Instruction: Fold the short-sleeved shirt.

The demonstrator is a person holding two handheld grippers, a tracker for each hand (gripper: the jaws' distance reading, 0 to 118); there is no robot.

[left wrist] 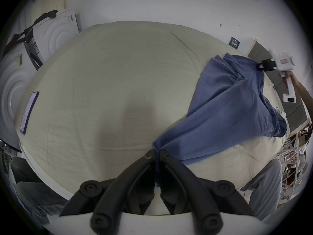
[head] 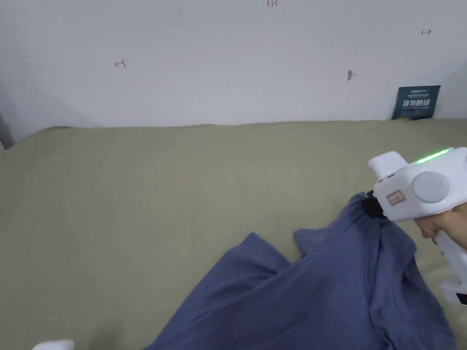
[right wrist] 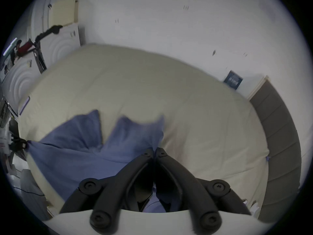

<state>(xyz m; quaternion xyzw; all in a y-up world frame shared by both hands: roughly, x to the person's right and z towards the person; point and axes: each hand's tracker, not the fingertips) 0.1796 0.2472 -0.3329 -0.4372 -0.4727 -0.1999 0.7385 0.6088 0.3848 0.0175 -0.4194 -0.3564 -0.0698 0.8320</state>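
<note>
You had the blue short-sleeved cotton shirt (left wrist: 225, 113) pinched at two points and part lifted, the rest of it trailing over the near right part of the bed (head: 159, 191), a wide mattress under a pale olive sheet. The step in hand looked like spreading the shirt flat before any fold. To do that well, you needed to draw the two grips apart until the cloth between them ran taut, then lower it toward the middle of the bed so the sleeves opened out rather than bunching under the body.

Nearest you, the left gripper (left wrist: 156, 154) had its black fingers (left wrist: 166, 158) clenched on a gathered edge of the shirt, cloth caught in the thin seam between them, close to the near edge of the bed. Farther off and to your right, the white right gripper (head: 370, 206) held another bunch of the fabric raised above the bed's right side; its own view showed its fingers (right wrist: 161, 153) pressed together on the blue cloth as well. Which hem or shoulder each grip had, I could not tell. Two pointed corners of the shirt (head: 253, 240) lay toward the bed's middle. A dark phone (left wrist: 29, 112) lay near the left edge, well apart from the shirt.
</note>
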